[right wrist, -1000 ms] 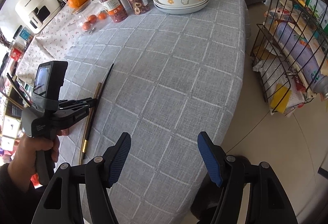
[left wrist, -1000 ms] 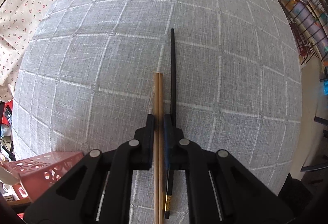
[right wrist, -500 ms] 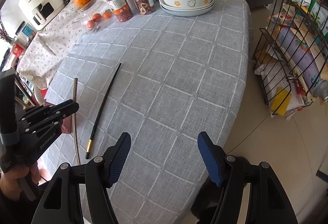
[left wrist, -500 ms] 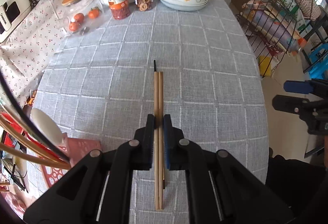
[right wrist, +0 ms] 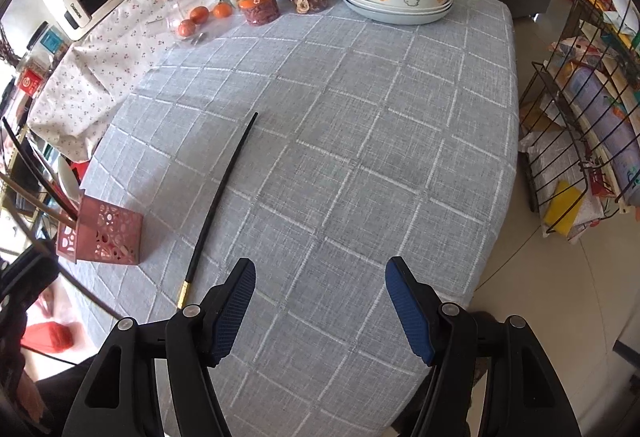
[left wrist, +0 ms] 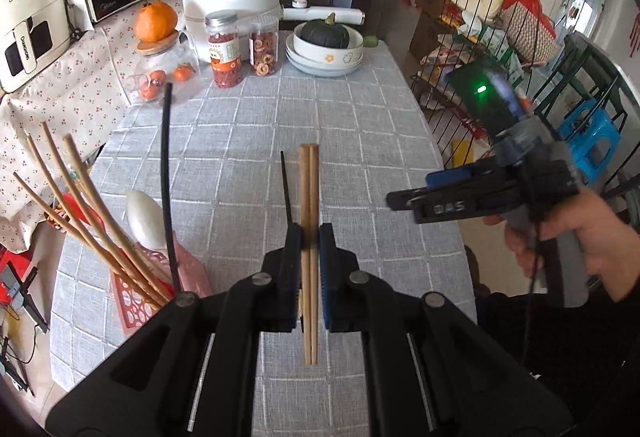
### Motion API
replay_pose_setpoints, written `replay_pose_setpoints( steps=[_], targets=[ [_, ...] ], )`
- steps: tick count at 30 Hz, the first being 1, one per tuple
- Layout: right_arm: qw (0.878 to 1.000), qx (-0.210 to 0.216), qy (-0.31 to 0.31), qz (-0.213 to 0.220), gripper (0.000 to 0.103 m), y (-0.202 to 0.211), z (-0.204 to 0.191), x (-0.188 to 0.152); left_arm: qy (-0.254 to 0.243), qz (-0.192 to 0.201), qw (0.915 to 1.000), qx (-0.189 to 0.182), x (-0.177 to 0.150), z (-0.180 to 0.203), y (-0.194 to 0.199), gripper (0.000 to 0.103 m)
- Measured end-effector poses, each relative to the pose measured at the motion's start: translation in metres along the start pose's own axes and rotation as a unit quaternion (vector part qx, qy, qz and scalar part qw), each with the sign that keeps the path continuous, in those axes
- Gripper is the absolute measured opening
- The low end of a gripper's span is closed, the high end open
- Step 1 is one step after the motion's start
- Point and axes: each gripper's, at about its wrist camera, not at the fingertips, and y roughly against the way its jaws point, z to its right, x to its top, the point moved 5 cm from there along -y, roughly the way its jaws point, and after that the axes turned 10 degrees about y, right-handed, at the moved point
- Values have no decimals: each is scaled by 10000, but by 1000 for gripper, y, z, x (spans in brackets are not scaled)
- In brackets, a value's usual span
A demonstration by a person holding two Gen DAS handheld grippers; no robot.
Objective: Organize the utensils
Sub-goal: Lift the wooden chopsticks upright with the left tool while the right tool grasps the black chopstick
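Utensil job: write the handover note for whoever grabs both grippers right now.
Left gripper: shut on the wooden chopsticks, which are lifted off the table.
Right gripper: open, empty, above the grey checked tablecloth.
Pink utensil holder: stands at the table's left edge and already holds several chopsticks and a white spoon.
Black chopstick: lies on the cloth beside the holder.
Left to do: drop the wooden pair into the holder, then pick up the black chopstick, probably with the right.

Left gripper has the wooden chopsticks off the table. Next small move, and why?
Probably swing the left gripper, shut on the wooden chopsticks, toward the pink holder and tip them in: other chopsticks already stand there.
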Motion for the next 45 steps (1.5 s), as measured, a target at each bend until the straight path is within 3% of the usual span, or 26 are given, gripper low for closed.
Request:
replay_pose_setpoints(
  steps=[10, 15, 22, 24, 26, 30, 36, 40, 44, 45],
  targets=[
    [9992, 350, -215, -1, 67, -60, -44, 52, 83, 389, 9990, -208, -5, -18, 45, 10],
    [9993, 251, -229, -182, 45, -91, -53, 65, 130, 402, 9990, -111, -9, -33, 50, 10],
    [9996, 55, -157, -219, 36, -107, -63, 72, 190, 452, 9988, -82, -8, -38, 53, 10],
    [9989, -302, 11, -361, 14, -109, -66, 70, 222, 453, 9987, -86, -7, -37, 52, 10],
    [9986, -336, 166, -384, 11, -108, -68, 65, 233, 469, 9986, -80, -7, -38, 53, 10],
    [9988, -18, 183, -452, 6, -103, -67, 53, 281, 496, 9984, -46, -8, -39, 53, 10],
    [9979, 219, 100, -596, 6, -91, -52, 32, 426, 464, 9980, 33, -15, -43, 50, 10],
    [9985, 370, -127, -396, 9, -75, -37, 32, 326, 477, 9982, 131, -15, -42, 49, 10],
    [9983, 479, -242, -225, 40, -70, -33, 41, 373, 503, 9980, 106, -10, -44, 50, 10],
    [9984, 468, -249, -200, 44, -72, -34, 47, 390, 510, 9979, 94, -8, -45, 50, 10]
  ],
)
